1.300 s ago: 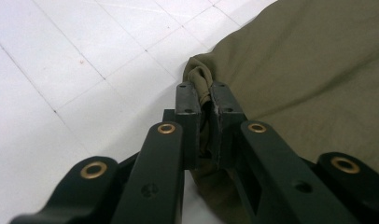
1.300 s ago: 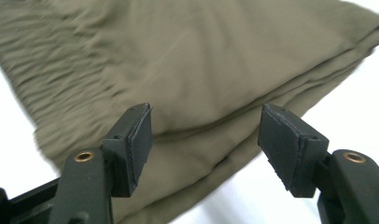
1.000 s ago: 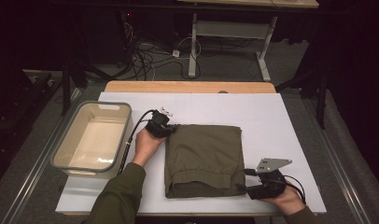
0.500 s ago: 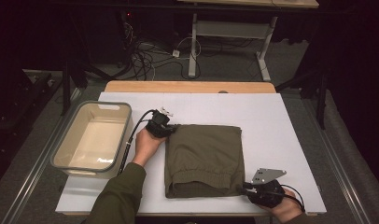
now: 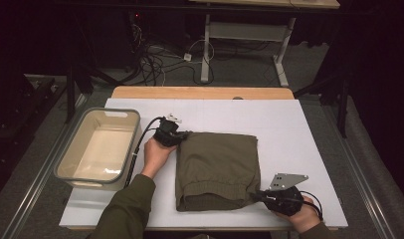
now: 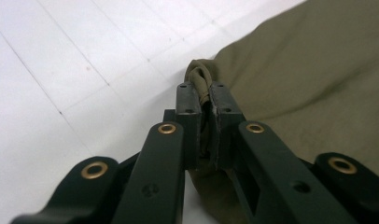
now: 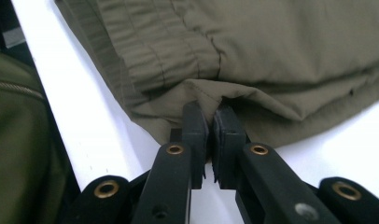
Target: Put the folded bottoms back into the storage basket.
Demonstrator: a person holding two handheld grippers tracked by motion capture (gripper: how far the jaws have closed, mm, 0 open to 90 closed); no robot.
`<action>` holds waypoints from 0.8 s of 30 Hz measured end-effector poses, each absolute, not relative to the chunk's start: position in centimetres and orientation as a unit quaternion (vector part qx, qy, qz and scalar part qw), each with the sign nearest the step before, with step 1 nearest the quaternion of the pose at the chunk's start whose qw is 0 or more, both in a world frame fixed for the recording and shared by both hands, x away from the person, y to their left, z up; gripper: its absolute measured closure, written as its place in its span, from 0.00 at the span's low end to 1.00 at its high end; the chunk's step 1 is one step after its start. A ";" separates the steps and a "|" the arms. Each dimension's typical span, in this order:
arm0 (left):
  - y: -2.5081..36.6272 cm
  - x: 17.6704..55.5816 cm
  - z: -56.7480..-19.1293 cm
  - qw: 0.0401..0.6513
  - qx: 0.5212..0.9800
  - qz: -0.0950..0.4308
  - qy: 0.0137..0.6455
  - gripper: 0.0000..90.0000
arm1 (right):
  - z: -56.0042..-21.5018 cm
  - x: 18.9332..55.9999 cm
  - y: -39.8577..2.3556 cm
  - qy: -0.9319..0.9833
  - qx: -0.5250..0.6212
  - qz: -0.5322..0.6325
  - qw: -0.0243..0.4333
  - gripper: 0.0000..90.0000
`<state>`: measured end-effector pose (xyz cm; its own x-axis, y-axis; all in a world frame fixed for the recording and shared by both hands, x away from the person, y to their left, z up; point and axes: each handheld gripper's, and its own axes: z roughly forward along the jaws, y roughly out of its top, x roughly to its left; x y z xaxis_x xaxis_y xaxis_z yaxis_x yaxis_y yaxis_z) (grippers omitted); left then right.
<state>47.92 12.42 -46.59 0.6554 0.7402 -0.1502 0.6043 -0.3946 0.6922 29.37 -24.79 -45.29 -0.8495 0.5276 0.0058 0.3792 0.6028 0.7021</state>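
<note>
High view: a folded olive-green garment [image 5: 217, 169] lies flat near the middle of the white counter [image 5: 299, 129], elastic hem toward the person. The left tongs [image 5: 179, 134] sit at its far left corner, the right tongs [image 5: 257, 195] at its near right corner, so the 2 grips fall on diagonally opposite corners; judged, this spread lets the cloth be lifted or folded without sagging to one side. A pale plastic bin [image 5: 65, 164] stands just left of the garment, apart from it, open and with nothing visible inside, likely the place the garment is meant to go. Left gripper view: the left tongs [image 6: 204, 95] are closed on a bunched ridge of fabric, cloth squeezed up between the pads, the rest of the garment [image 6: 309, 74] spreading off to the right on the counter [image 6: 61, 70]. The pinch is on a gathered corner, which should hold several layers at once. Right gripper view: the right tongs [image 7: 211, 121] have just been closing and now pinch the garment [image 7: 271, 46] at its edge beside the gathered hem, a thin fold of cloth between the pads. Grip looks shallow; it could slip when lifted.
</note>
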 end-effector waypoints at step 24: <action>12.0 46.0 -39.6 0.454 0.810 0.078 0.363 0.92 | -40.6 32.3 -23.1 0.858 0.200 0.463 0.098 0.96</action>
<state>46.03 12.01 -39.61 0.7248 0.6586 -0.2022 0.5164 -0.3252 0.7922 32.33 -23.12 -40.63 -0.9012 0.4332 0.0167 0.2519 0.4921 0.8333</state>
